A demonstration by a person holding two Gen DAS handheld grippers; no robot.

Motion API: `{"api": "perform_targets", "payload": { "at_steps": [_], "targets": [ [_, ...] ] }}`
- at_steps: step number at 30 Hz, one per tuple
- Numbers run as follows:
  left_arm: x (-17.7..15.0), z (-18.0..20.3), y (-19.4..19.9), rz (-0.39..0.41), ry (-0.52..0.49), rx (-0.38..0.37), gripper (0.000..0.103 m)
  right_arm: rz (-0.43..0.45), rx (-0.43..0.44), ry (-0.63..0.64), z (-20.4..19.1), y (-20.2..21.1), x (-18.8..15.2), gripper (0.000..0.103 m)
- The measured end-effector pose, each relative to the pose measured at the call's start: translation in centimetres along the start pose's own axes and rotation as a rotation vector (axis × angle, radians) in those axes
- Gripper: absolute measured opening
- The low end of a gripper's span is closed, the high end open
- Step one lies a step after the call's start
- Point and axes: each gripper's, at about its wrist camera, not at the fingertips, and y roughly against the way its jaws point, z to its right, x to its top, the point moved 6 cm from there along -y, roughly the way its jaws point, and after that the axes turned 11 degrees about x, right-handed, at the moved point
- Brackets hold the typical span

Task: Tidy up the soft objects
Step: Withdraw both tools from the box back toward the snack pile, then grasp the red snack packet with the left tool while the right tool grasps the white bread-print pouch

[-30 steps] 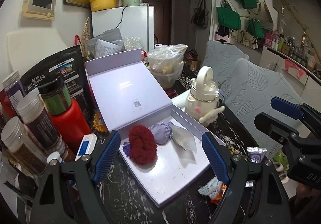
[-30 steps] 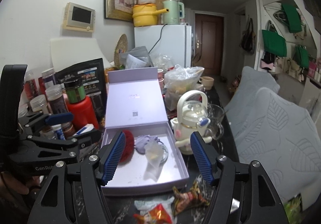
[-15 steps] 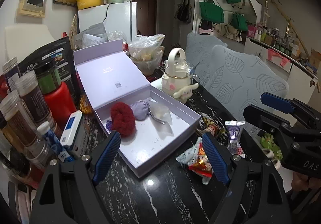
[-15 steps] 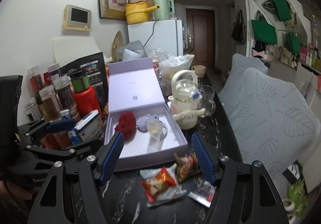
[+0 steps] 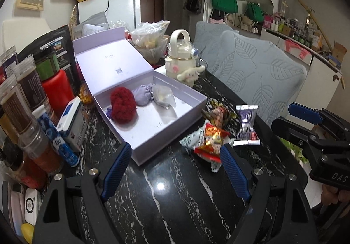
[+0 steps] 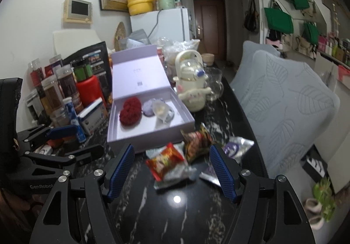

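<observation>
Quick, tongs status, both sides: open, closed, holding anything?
Left tongs: open, holding nothing, above the black table.
Right tongs: open, holding nothing, snack packets lie between them.

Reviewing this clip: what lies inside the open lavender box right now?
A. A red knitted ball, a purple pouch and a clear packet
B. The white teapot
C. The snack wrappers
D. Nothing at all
A: the box holds the red ball, the purple pouch and the clear packet; the snack wrappers lie on the table outside it and the teapot stands behind it.
</observation>
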Motion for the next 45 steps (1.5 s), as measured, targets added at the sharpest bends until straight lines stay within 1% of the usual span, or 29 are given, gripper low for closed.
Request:
{"api": "perform_targets", "payload": {
  "at_steps": [6,9,14,18,21,24,30,37,41,45],
  "targets": [
    [-1.6,1.3,-0.8,-0.032,-0.030,-0.015,0.083,-0.039,-0.013,-0.027,0.8,-0.1,-2.3,0.072],
    [-2.1,2.0,-1.3,-0.044,-0.036,-0.035,0.083,-0.054,-0.019,-0.043,1.3,-0.3,-3.3,0.072],
    [-2.9,3.7,-2.8,-0.082,-0.072,-0.087,0.083,-0.087,-0.003,-0.082,2.3,-1.0,-5.1,0.072],
    [-3.5,4.4,-4.1,-0.110,-0.083,-0.085,0.083,-0.117,0.010,-0.122,3.4,-1.9,-7.0,0.072],
    [-3.5,4.7,-4.9,-0.111,-0.087,-0.072,0.083,-0.144,0.005,-0.140,4.4,-2.5,-8.2,0.072],
    [-3.6,5.1,-5.6,-0.113,-0.086,-0.080,0.083,-0.155,-0.002,-0.157,5.3,-2.8,-8.9,0.072],
    [-3.2,6.3,-7.4,-0.124,-0.086,-0.121,0.083,-0.164,-0.010,-0.183,7.1,-3.3,-9.6,0.072],
    [-2.0,7.2,-9.1,-0.107,-0.106,-0.110,0.083,-0.178,-0.023,-0.201,9.1,-4.0,-9.6,0.072],
    [-1.2,7.3,-10.1,-0.106,-0.097,-0.124,0.077,-0.188,-0.027,-0.212,10.0,-4.5,-9.5,0.072],
    [-0.9,7.9,-11.0,-0.122,-0.110,-0.146,0.077,-0.197,-0.028,-0.218,10.5,-5.0,-9.2,0.072]
  ]
}}
